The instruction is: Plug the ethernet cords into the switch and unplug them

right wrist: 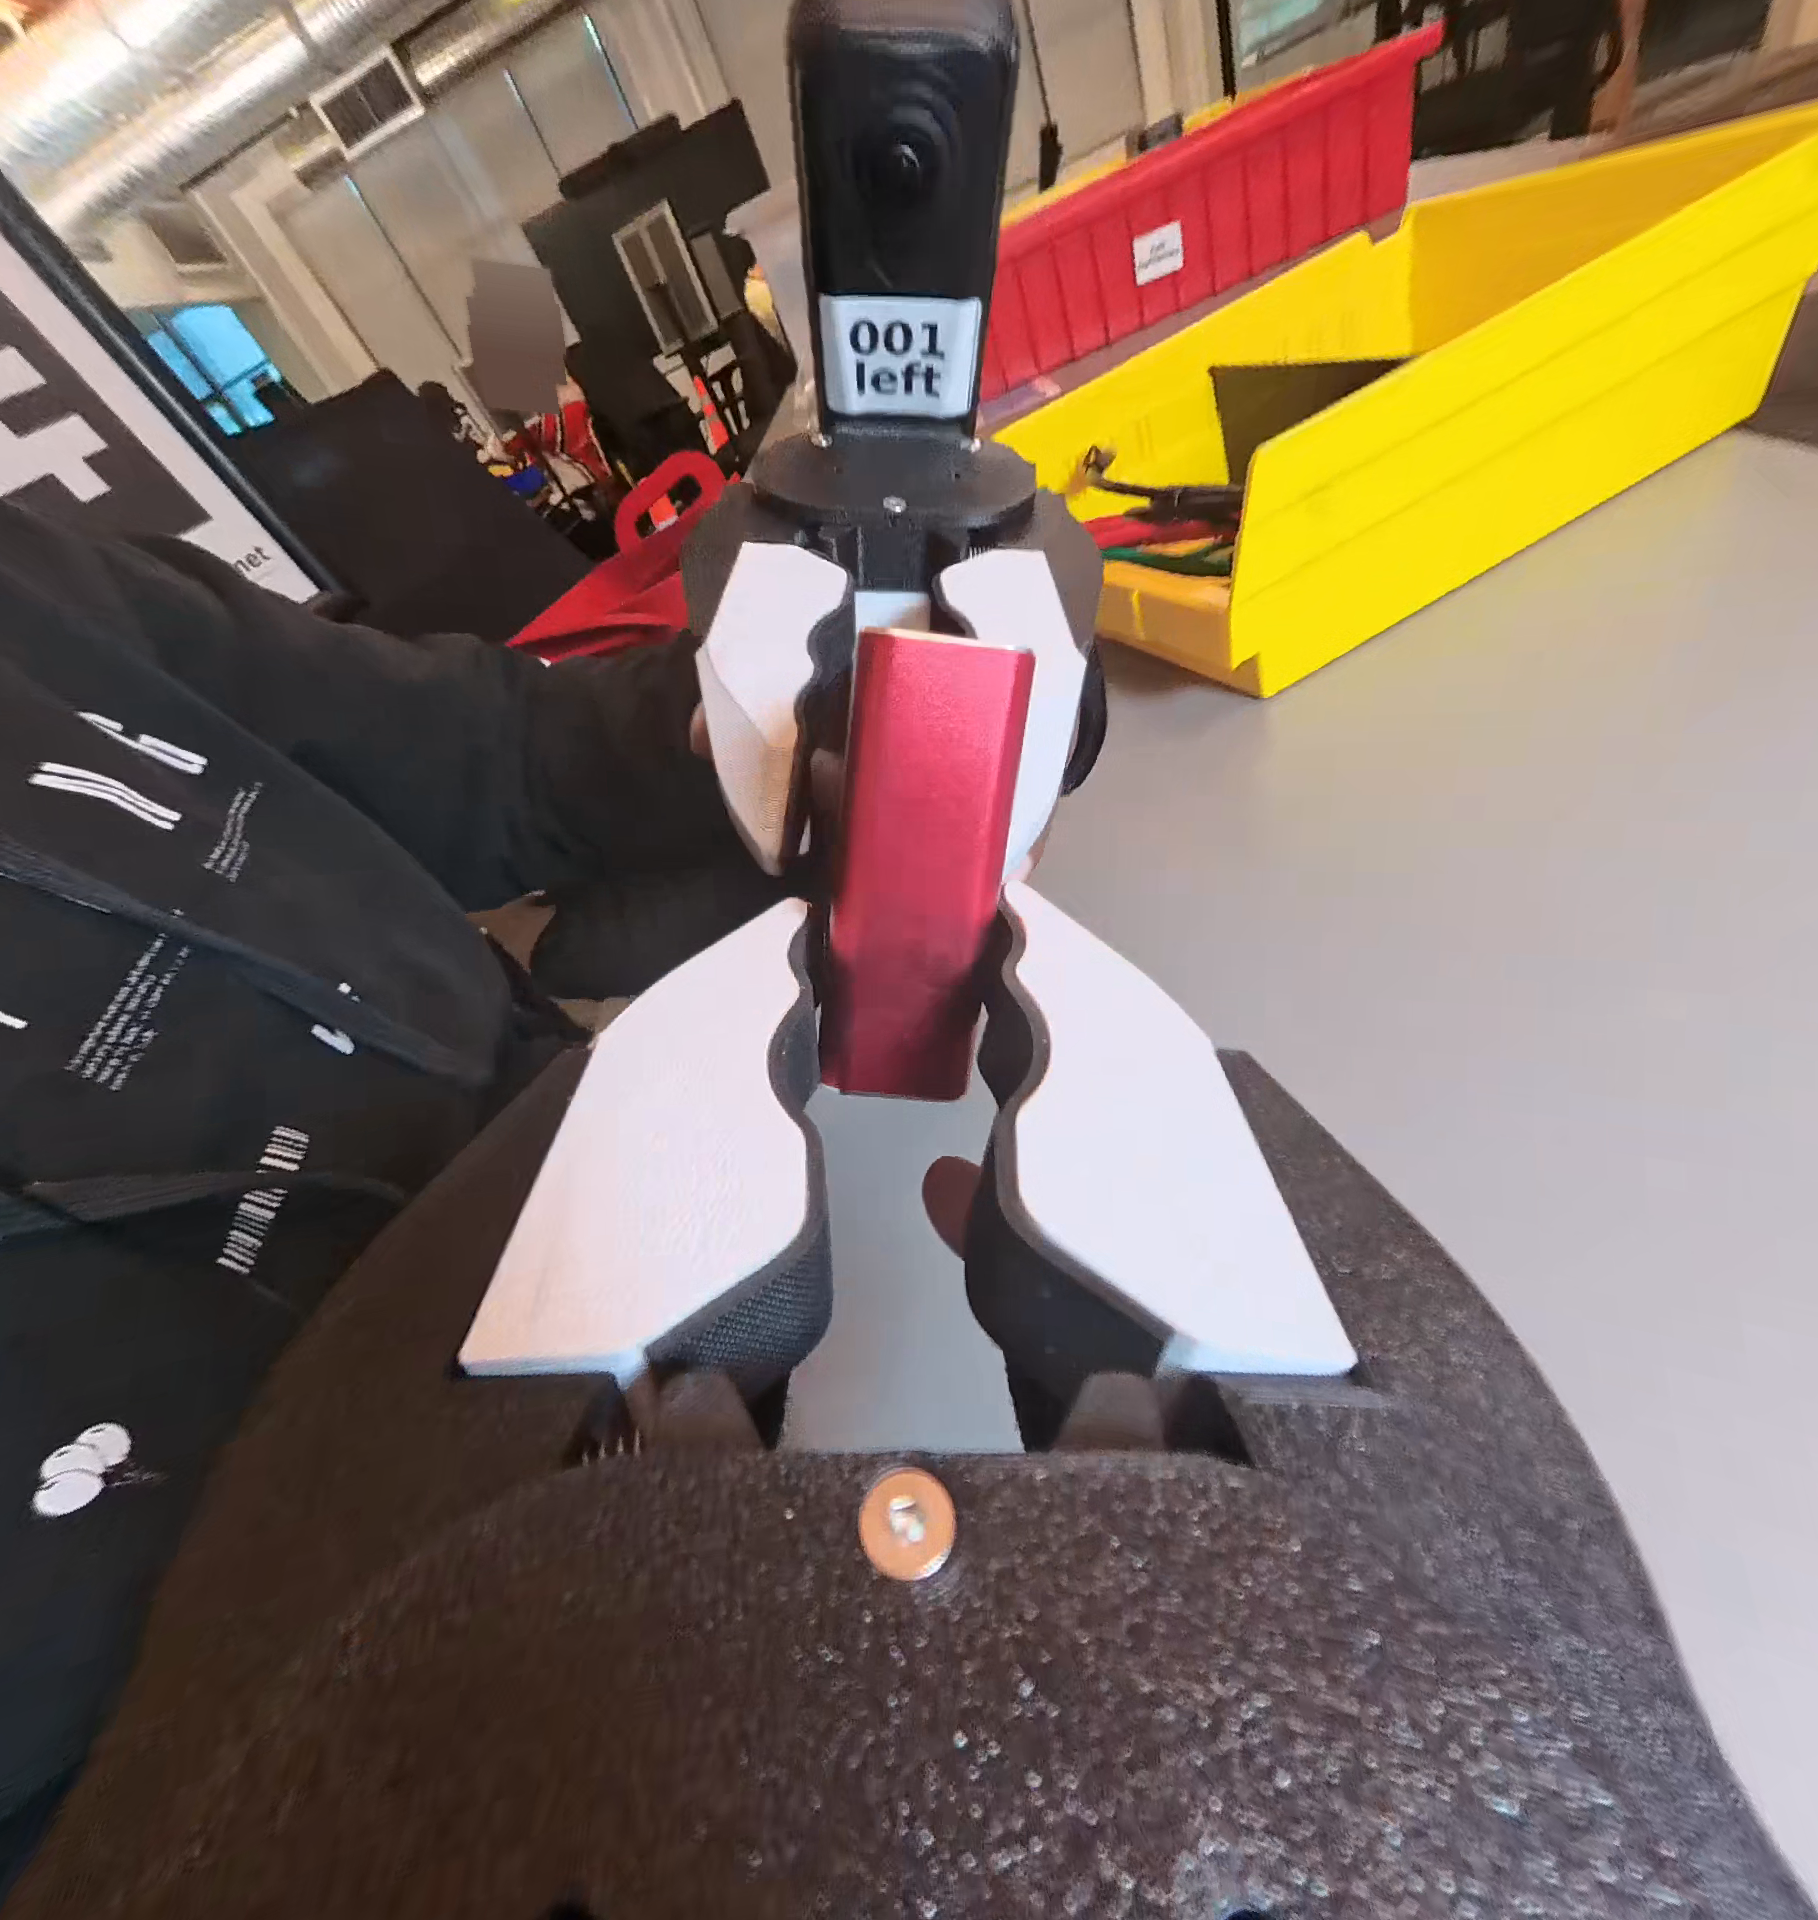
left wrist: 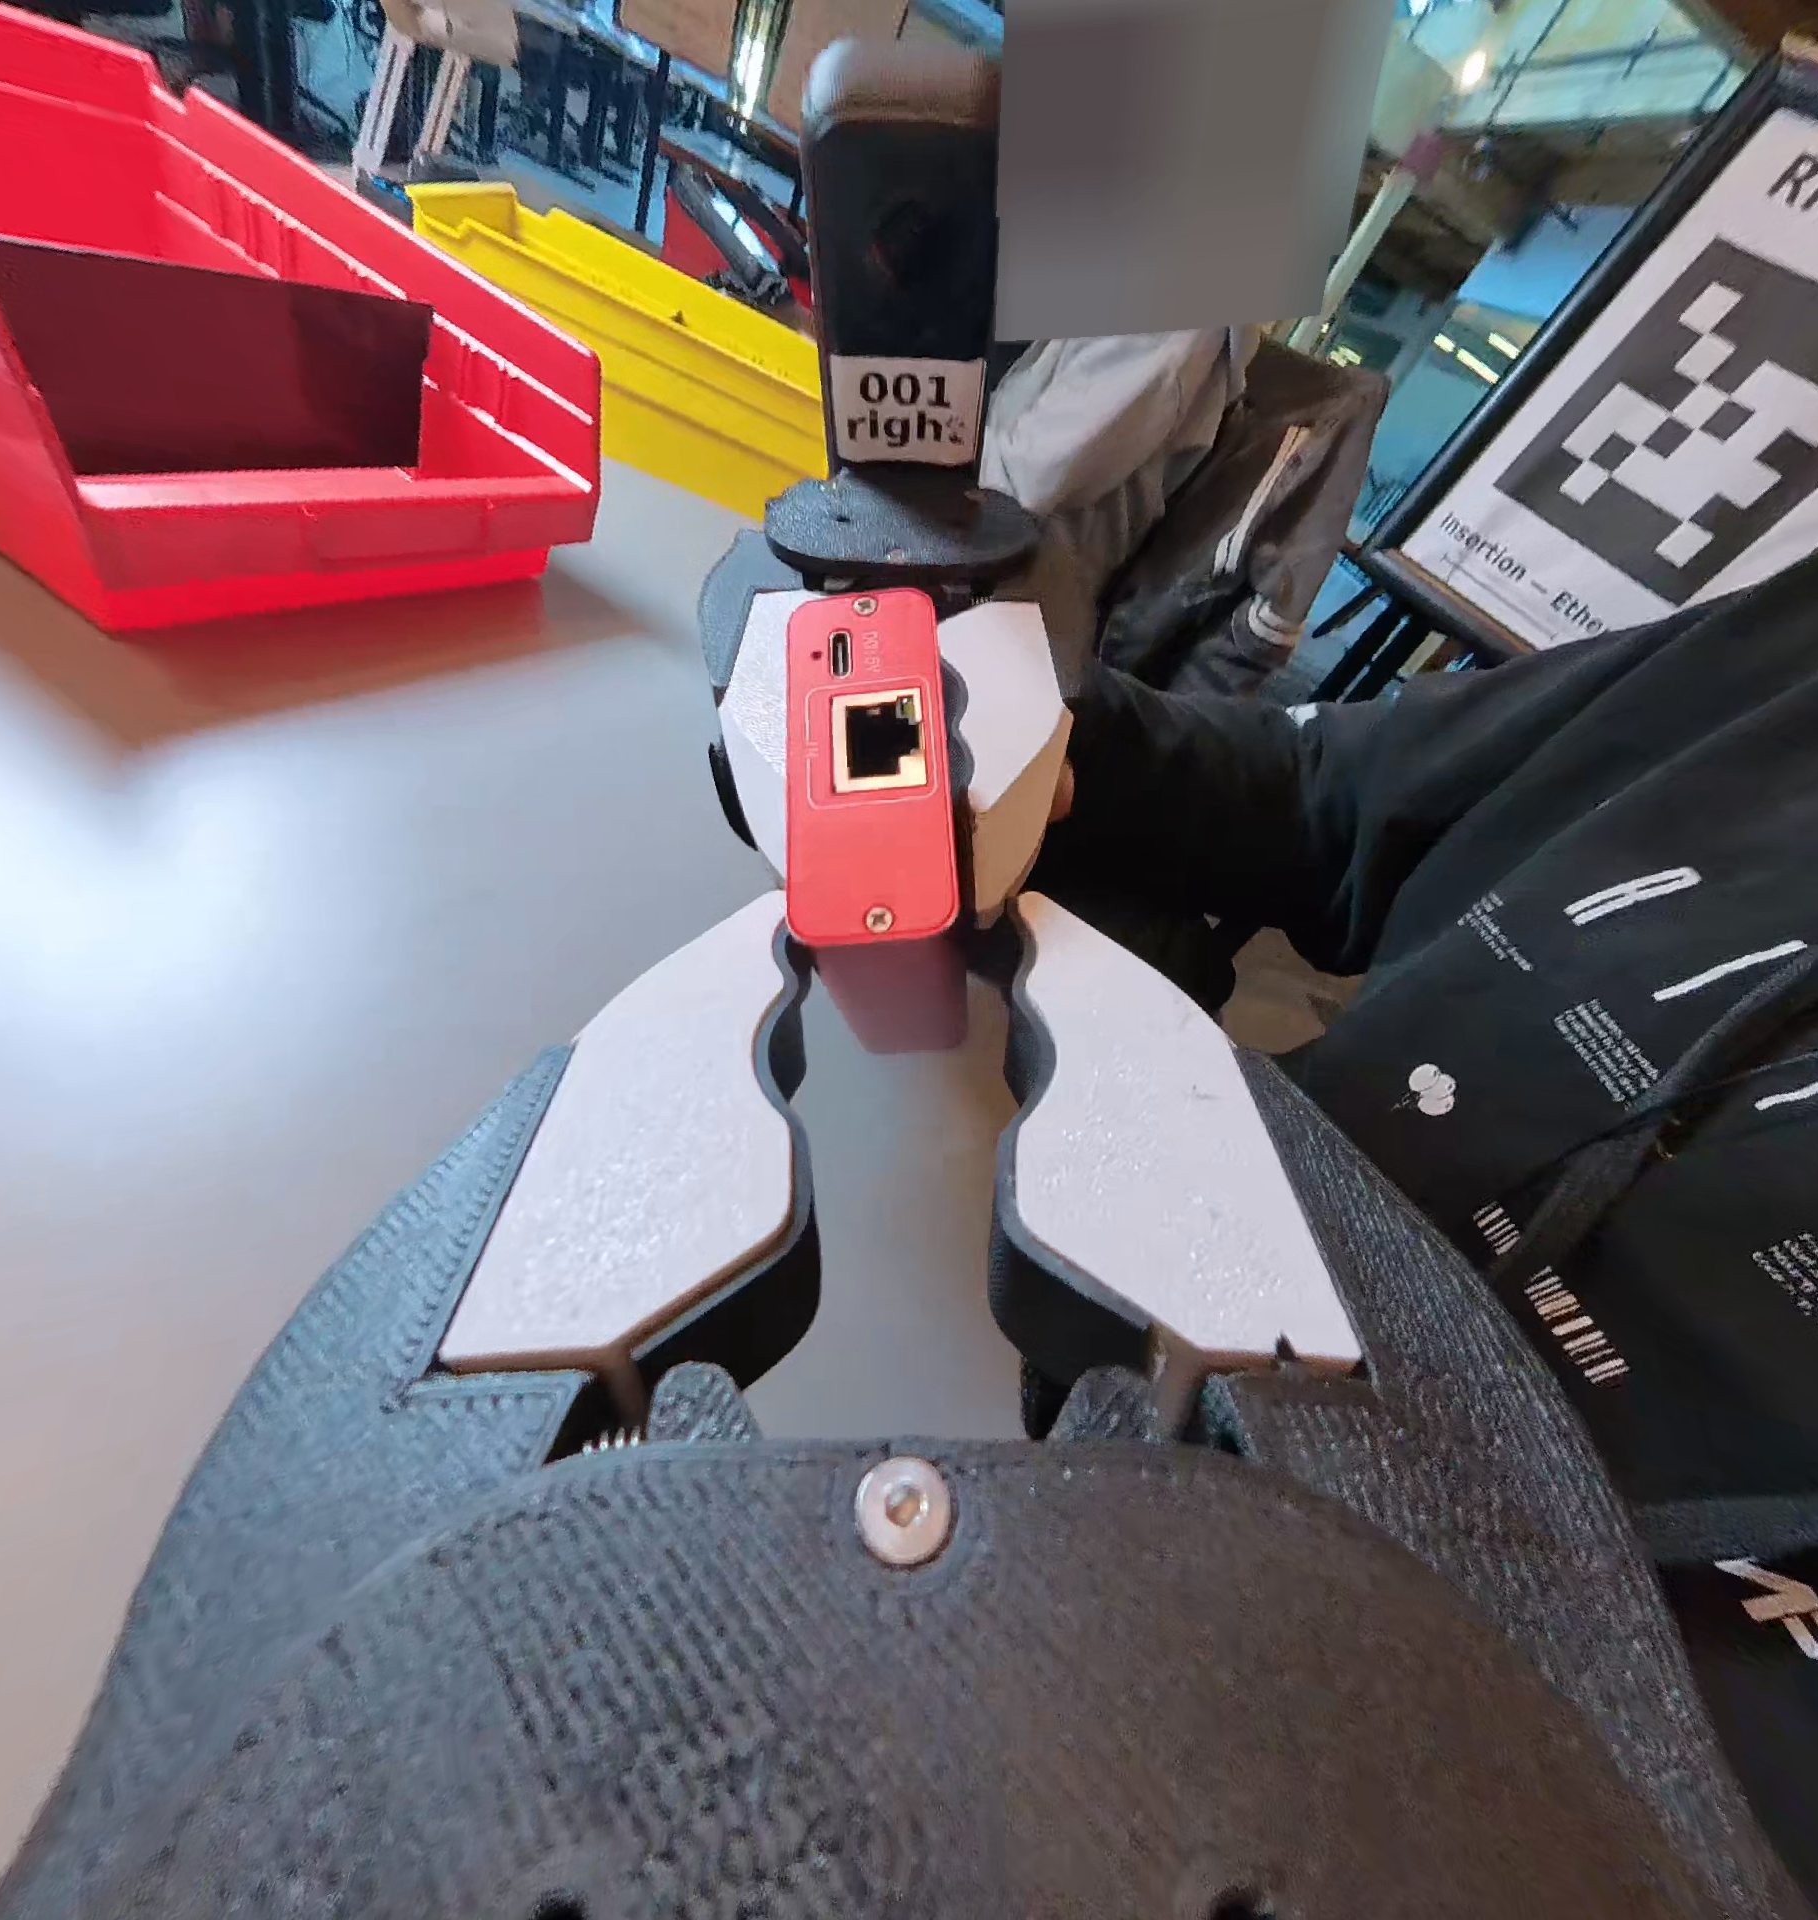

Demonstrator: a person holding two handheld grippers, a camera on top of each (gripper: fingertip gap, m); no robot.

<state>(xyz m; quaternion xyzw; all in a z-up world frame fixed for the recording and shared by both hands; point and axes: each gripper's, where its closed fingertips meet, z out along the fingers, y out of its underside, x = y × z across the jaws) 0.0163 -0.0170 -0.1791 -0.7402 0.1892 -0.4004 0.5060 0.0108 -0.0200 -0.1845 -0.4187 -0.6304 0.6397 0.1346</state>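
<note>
A small red switch (left wrist: 874,769) hangs above the grey table (left wrist: 261,987) between both grippers, which face each other tip to tip. In the left wrist view its end face shows one empty ethernet port and a small slot. My left gripper (left wrist: 900,925) closes around its lower end. My right gripper (right wrist: 910,935) is shut on the near end of the switch's red body (right wrist: 915,883). The opposite fingers (right wrist: 749,707) flank its far end. No cord is plugged in. Coloured cords (right wrist: 1170,540) lie in a yellow bin (right wrist: 1507,416).
A red bin (left wrist: 261,436) and a yellow bin (left wrist: 666,343) stand at the back left in the left wrist view. A second red bin (right wrist: 1196,197) sits behind the yellow one. A framed marker sign (left wrist: 1663,395) stands by the person's black sleeve (left wrist: 1507,883). My left and right fingertips are right by each other.
</note>
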